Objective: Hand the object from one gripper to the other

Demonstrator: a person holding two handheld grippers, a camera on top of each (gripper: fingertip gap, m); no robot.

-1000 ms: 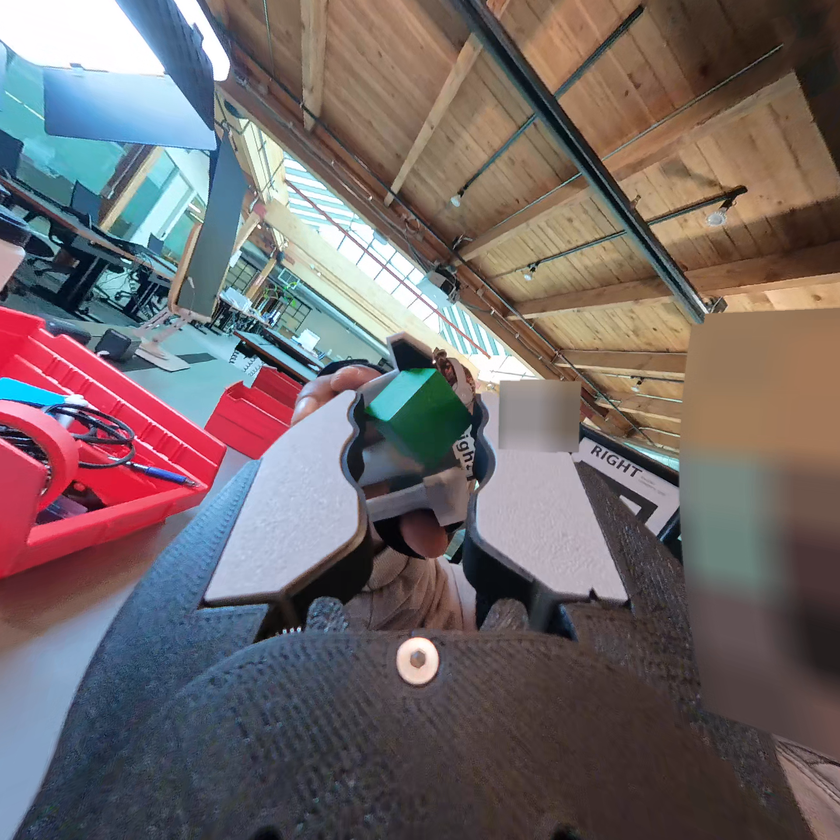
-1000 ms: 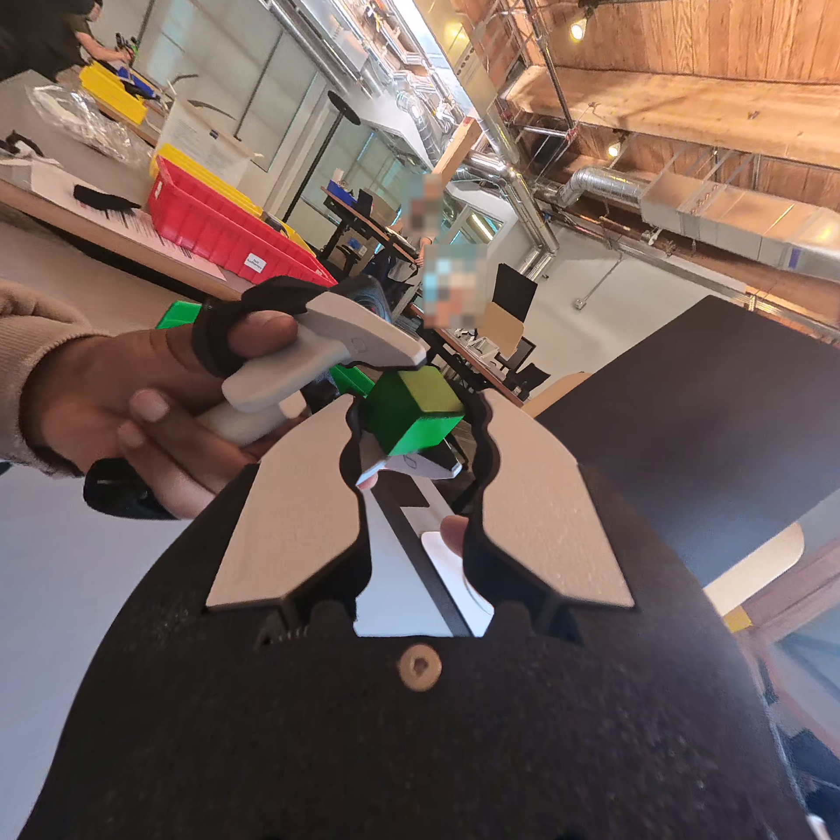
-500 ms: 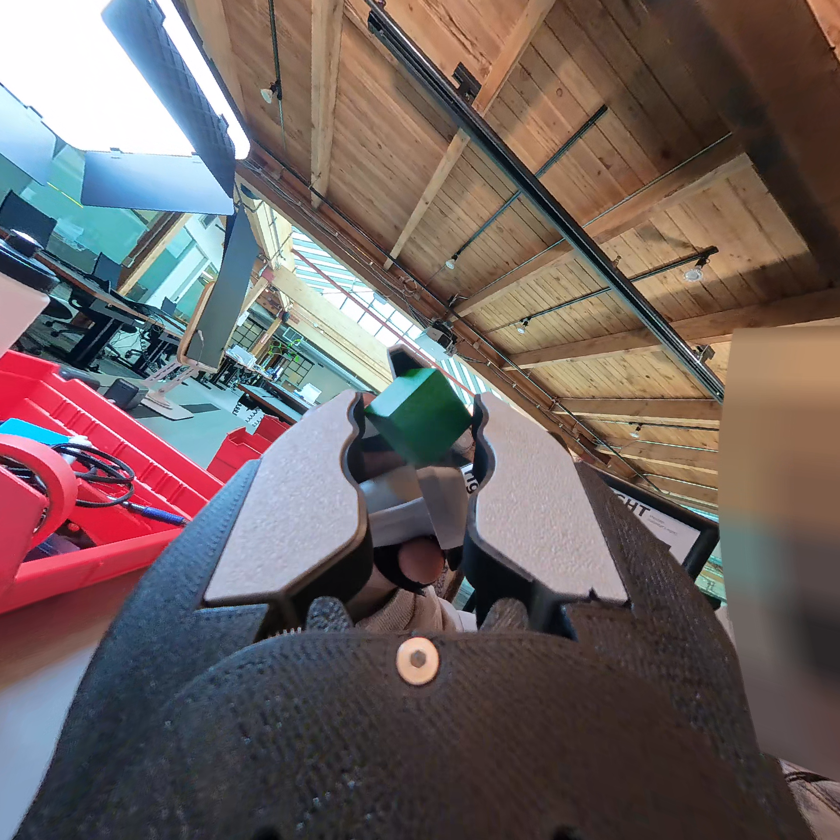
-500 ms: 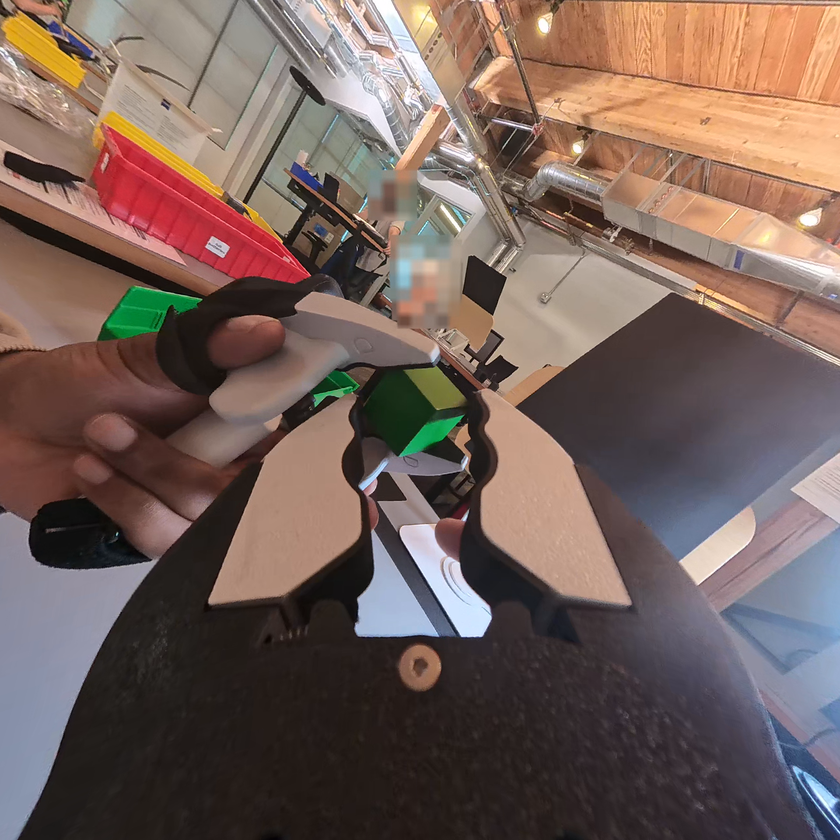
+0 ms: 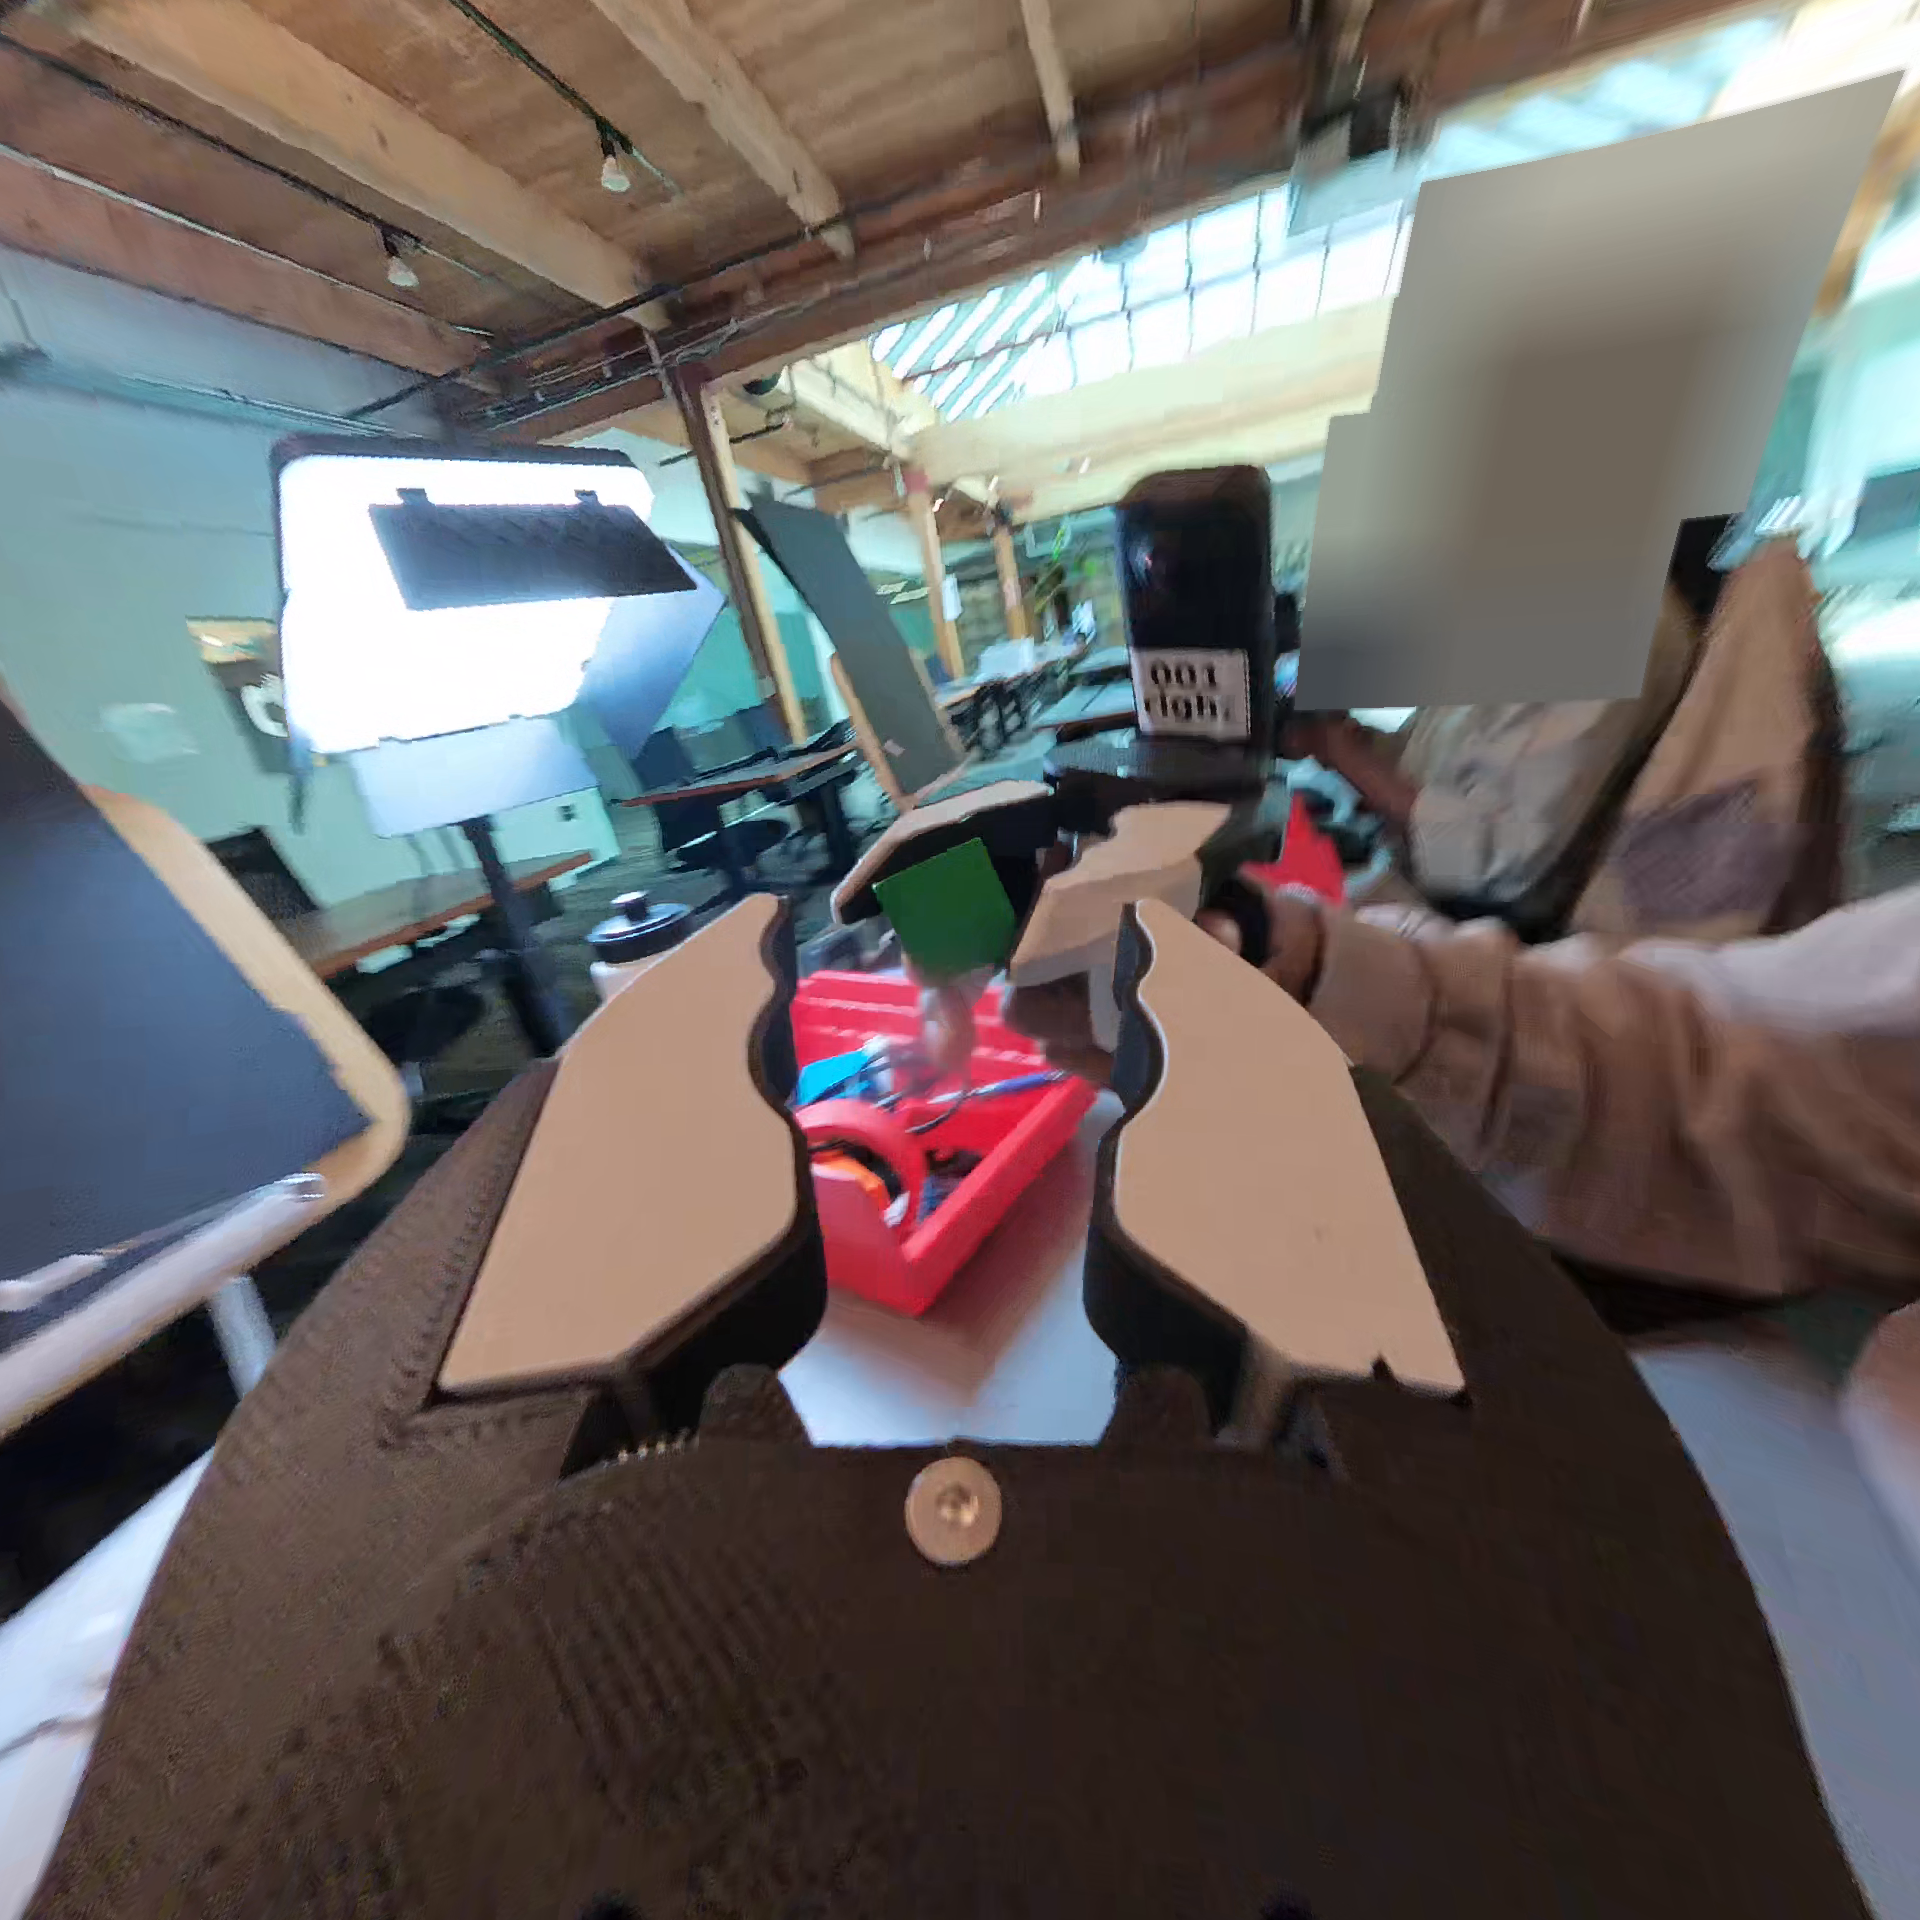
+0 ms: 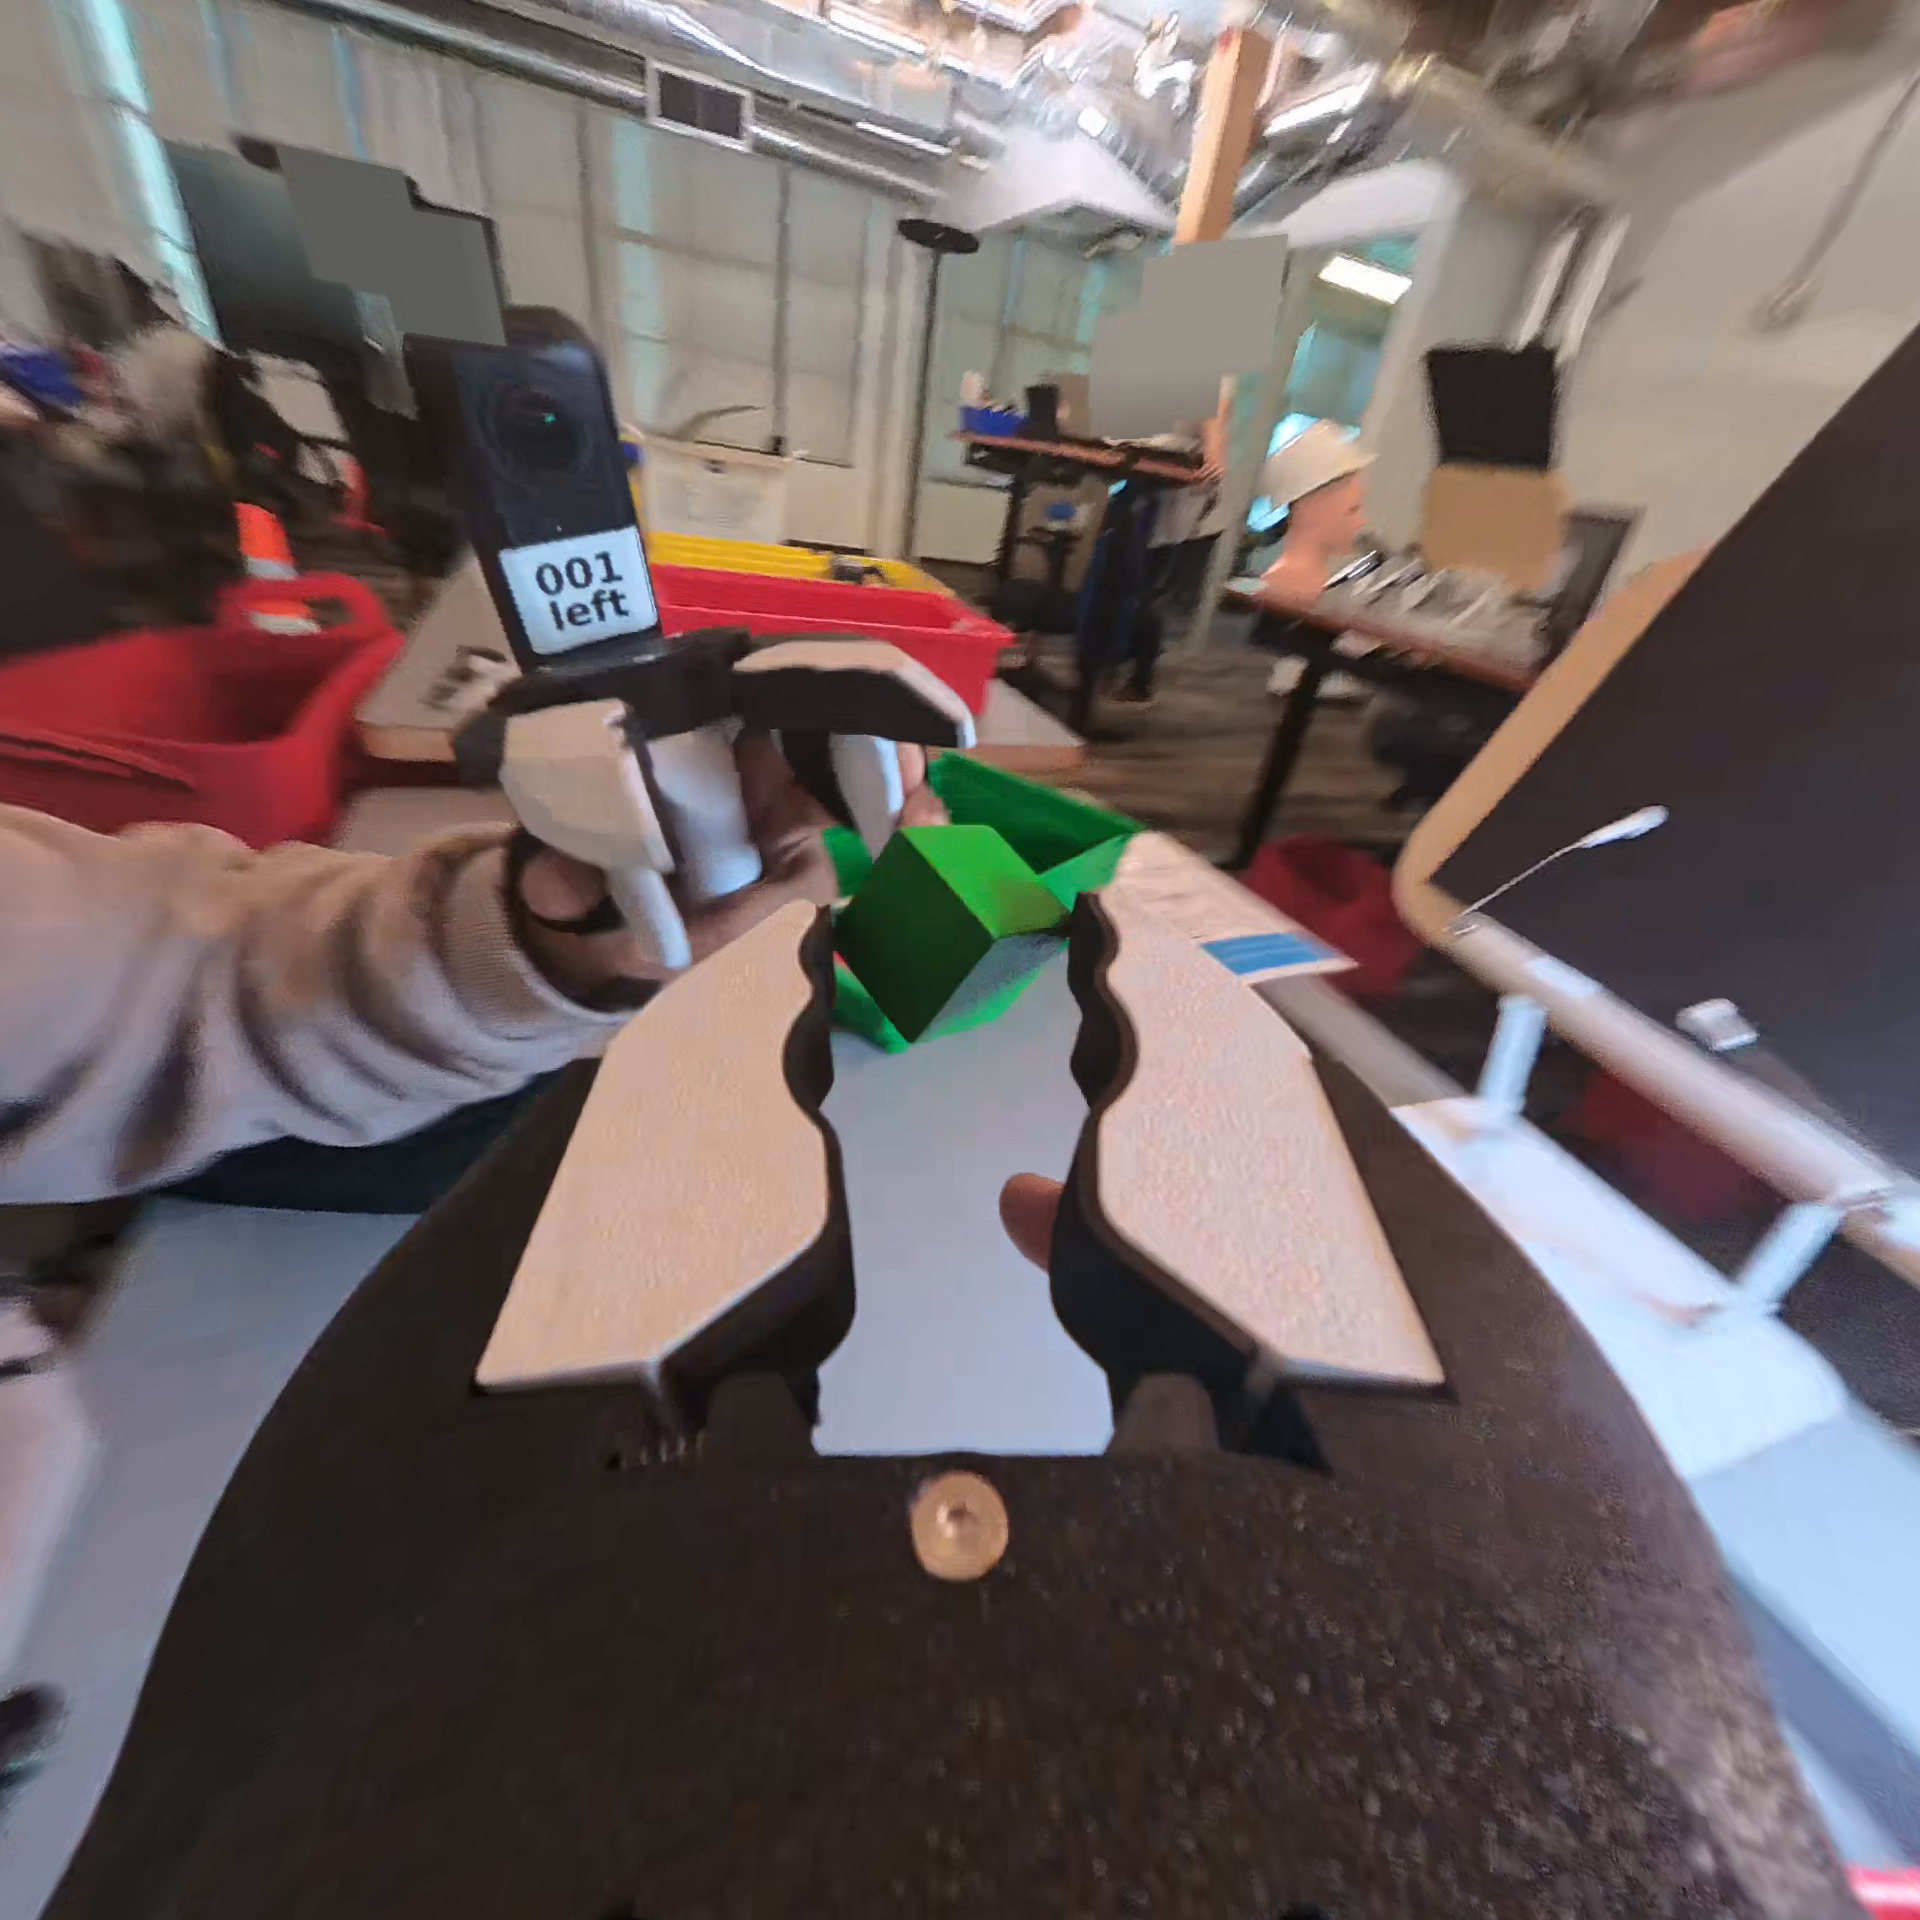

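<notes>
Right tongs (image 6: 951, 940): clenched on cube (image 6: 935, 935), corner-on, so the handover looked done.
Left tongs (image 5: 951, 940): released, empty, set apart from cube.

The contents of the red plastic bin (image 5: 971, 1205) are smeared by blur. Its near end hides behind the left gripper's grey fingers (image 5: 644, 1153).
</notes>
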